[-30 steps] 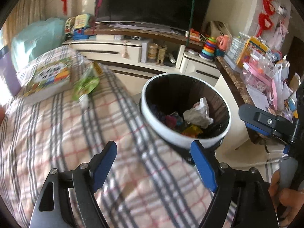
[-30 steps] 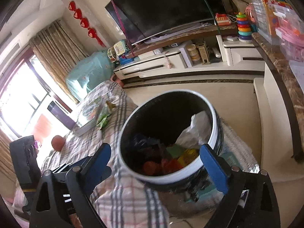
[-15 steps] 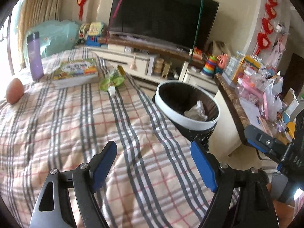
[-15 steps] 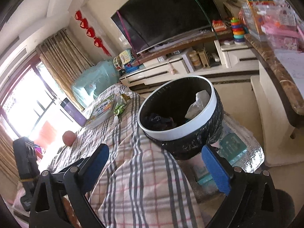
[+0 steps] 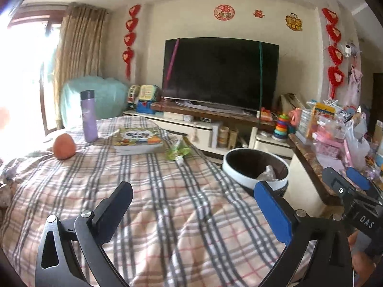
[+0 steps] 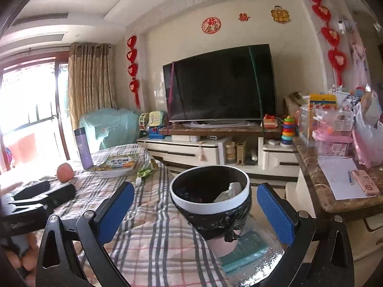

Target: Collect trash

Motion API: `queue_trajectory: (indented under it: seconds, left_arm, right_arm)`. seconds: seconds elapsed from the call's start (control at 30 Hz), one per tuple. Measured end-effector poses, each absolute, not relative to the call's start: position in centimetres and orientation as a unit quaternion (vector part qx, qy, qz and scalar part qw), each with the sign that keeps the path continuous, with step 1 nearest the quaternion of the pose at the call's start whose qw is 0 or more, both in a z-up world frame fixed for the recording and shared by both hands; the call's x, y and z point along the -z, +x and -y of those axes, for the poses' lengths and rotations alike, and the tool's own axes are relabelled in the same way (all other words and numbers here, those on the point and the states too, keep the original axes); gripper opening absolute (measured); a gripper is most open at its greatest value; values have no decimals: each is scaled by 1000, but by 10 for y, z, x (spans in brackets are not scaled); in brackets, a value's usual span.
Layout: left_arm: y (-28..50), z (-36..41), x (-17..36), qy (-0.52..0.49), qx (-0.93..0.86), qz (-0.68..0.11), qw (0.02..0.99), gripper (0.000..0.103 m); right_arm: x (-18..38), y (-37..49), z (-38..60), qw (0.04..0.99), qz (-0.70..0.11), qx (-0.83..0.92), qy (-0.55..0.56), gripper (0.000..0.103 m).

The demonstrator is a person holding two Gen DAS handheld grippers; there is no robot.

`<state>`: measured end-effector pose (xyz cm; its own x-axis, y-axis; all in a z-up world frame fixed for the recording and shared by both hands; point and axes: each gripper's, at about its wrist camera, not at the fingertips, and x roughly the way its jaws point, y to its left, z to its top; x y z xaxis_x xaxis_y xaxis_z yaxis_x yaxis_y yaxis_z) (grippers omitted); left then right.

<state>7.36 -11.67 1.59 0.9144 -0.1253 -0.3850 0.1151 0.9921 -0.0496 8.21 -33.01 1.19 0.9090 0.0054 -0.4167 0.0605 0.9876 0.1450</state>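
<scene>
A round trash bin (image 5: 256,171) with a white rim and black liner stands beside the plaid-covered bed; it also shows in the right wrist view (image 6: 210,198) with crumpled trash inside. A green wrapper (image 5: 178,148) lies on the bed near the books, also seen in the right wrist view (image 6: 146,170). My left gripper (image 5: 194,205) is open and empty above the bed. My right gripper (image 6: 195,205) is open and empty in front of the bin. The right gripper also shows at the right edge of the left wrist view (image 5: 352,191).
On the bed (image 5: 143,191) are stacked books (image 5: 138,141), a purple bottle (image 5: 88,116) and an orange fruit (image 5: 64,146). A TV (image 5: 220,74) on a low cabinet stands behind. A cluttered marble counter (image 6: 335,172) runs along the right.
Both grippers have pulled back and tilted up from the bin. The bin now looks smaller and farther, and more of the room and bed is in view.
</scene>
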Motion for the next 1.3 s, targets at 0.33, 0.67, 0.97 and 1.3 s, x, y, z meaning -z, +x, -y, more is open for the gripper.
queue_trajectory:
  seconds: [0.33,0.67,0.97,1.3]
  left_arm:
    - [69,126,-1,4,24,-195,981,102]
    - [61,132,1,17,10,-184,983,102]
    - [60,133,1,28,5,-180,983,102]
    - [57,132,3,31,5,-175,984,102]
  right_arm:
    - [9,68,330,974,-212,38,72,103]
    - [7,64,326,977,-204,38,59,103]
    - [6,63,329,976,-205,35,70,103]
    - [6,63,331,975,-205,29,75,103]
